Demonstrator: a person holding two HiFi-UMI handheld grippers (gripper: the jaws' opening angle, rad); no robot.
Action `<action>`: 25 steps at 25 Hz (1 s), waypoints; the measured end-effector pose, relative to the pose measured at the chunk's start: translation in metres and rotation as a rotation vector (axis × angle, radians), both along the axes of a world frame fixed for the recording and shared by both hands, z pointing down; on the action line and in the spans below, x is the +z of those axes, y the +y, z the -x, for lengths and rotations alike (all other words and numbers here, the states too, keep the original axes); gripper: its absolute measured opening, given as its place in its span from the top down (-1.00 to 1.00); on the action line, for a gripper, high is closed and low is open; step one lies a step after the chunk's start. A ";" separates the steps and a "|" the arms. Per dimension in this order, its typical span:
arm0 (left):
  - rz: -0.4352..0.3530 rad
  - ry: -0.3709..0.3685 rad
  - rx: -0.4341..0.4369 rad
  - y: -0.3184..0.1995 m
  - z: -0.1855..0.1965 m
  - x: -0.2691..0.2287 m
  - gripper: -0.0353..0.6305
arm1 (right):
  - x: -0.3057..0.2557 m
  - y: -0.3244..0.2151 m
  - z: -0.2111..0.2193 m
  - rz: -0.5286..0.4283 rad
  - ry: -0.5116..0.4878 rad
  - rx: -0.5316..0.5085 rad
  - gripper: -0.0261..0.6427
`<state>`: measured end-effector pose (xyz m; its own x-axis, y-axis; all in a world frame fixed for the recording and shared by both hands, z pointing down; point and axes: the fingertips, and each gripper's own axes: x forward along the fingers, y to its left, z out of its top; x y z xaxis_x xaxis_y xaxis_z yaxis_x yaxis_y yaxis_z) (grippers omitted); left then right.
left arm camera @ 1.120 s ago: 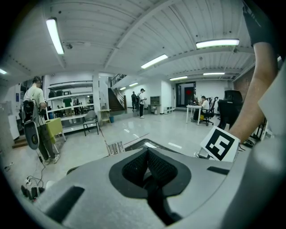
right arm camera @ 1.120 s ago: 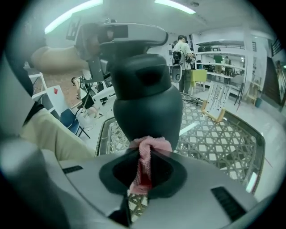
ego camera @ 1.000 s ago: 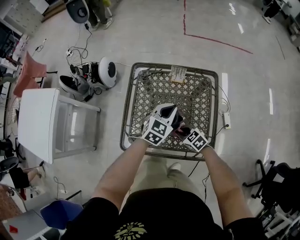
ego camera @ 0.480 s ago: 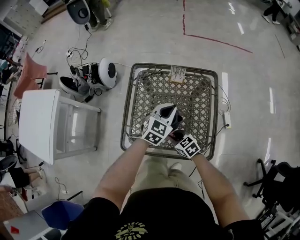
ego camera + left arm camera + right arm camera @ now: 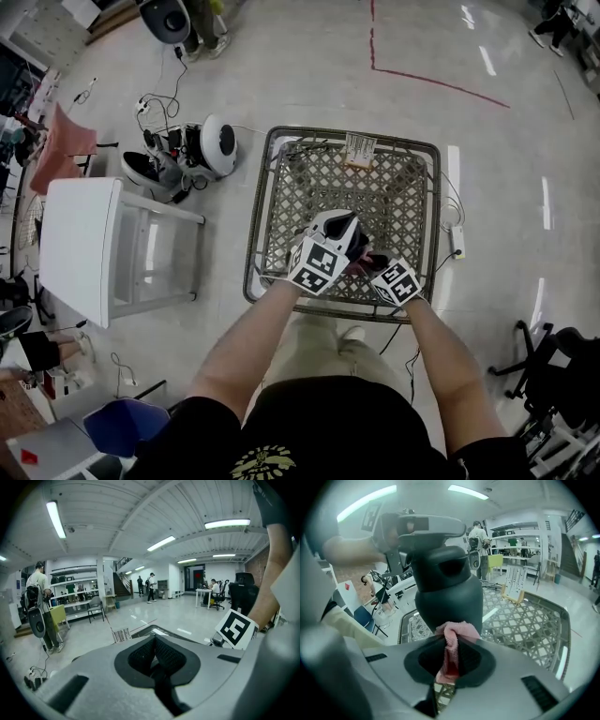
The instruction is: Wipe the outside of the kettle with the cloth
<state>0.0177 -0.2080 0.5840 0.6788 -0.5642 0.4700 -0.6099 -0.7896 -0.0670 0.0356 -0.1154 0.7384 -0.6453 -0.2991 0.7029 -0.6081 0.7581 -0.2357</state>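
Note:
A black kettle (image 5: pixel 447 590) stands at the near edge of a metal lattice table (image 5: pixel 394 178). My left gripper (image 5: pixel 339 232) sits on its top, and its grey jaws (image 5: pixel 429 524) show there, shut on the kettle's upper part; in its own view the left gripper (image 5: pixel 154 641) has its pads together and the kettle is hidden beneath. The right gripper (image 5: pixel 451 656) is shut on a pink cloth (image 5: pixel 454 637), and the cloth's bunched end touches the kettle's lower side. In the head view the right gripper (image 5: pixel 371 266) sits just right of the kettle (image 5: pixel 358 246).
A white side table (image 5: pixel 80 248) stands to the left. Round white devices and cables (image 5: pixel 202 148) lie on the floor beyond it. A power strip (image 5: pixel 457 242) lies right of the lattice table, and an office chair (image 5: pixel 553 366) is at the lower right. A paper tag (image 5: pixel 358 147) hangs on the far rim.
The right gripper with the cloth swung in toward the kettle's near side half a second ago, then moved back out to the right. The left gripper and kettle kept still.

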 end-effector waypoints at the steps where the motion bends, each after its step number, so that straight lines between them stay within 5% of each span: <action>1: -0.002 -0.003 0.000 0.000 0.000 0.000 0.87 | 0.001 -0.005 -0.003 -0.009 0.010 -0.001 0.79; 10: 0.005 0.009 -0.003 0.000 0.003 -0.002 0.87 | 0.000 -0.046 -0.015 -0.079 0.120 -0.112 0.79; 25: 0.014 0.019 0.003 -0.001 0.002 -0.003 0.87 | 0.003 -0.086 -0.012 -0.124 0.134 -0.215 0.79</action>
